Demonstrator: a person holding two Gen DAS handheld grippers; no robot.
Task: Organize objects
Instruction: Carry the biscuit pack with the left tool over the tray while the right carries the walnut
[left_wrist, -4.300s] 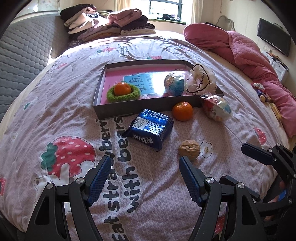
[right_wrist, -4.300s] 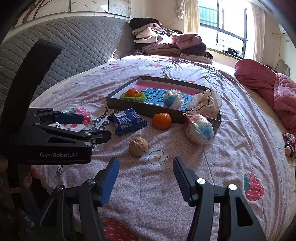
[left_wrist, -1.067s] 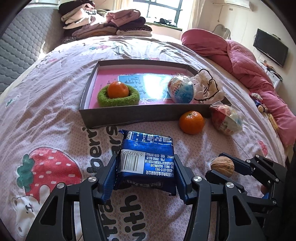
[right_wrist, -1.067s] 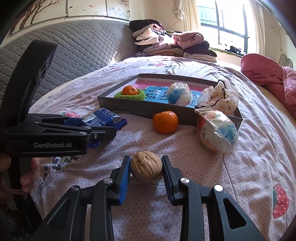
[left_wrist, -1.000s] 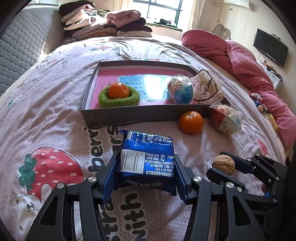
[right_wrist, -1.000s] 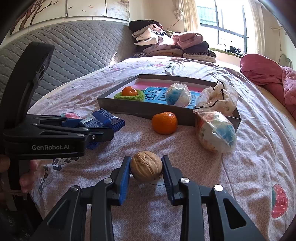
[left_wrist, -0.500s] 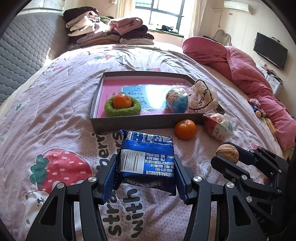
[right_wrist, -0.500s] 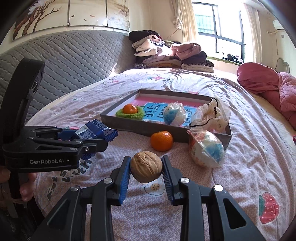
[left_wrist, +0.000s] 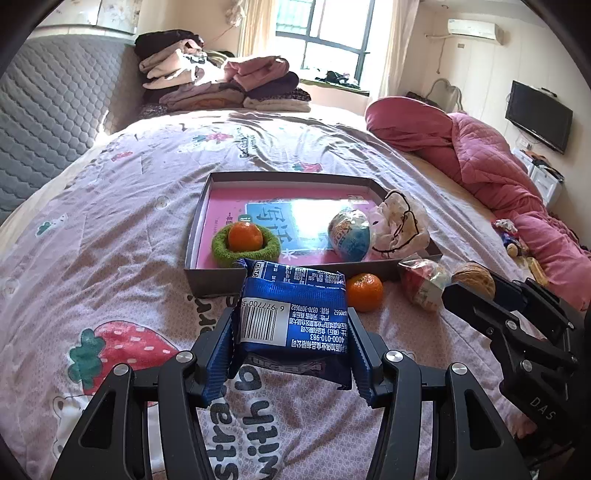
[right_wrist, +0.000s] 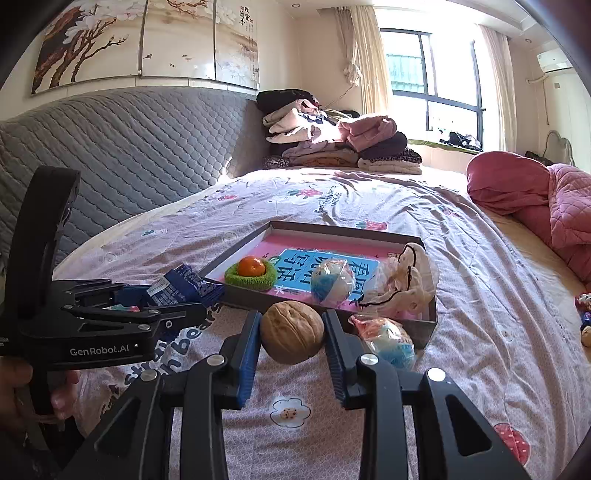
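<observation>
Holding two things at once is where my trouble could start. My left tool (left_wrist: 291, 354) is clamped on the blue snack packet (left_wrist: 293, 317), which sits between the pads above the bedspread, just in front of the grey tray (left_wrist: 218, 286). My right tool (right_wrist: 291, 350) is closed on the walnut (right_wrist: 291, 326), also clear of the bed (right_wrist: 480, 295).

I judge the packet the softer risk: it is a crinkly, air-filled wrapper, so it may sag or slide out if I tilt the tool, and a harder squeeze could crush what is inside. The walnut is hard and round and is caught only on its sides, so it could pop out and roll across the sloping bedspread.

The tray is already crowded on its right half, with a wrapped ball (left_wrist: 349, 236) and a bunched white bag (left_wrist: 400, 227), and a tangerine in a green ring (left_wrist: 245, 242) sits at the left. Setting down carelessly could knock these or catch the near wall. The loose tangerine (left_wrist: 364, 291) and the wrapped packet (left_wrist: 423, 284) lie just outside the near wall, in the path of my right tool. My two tools are also near each other and could collide.
</observation>
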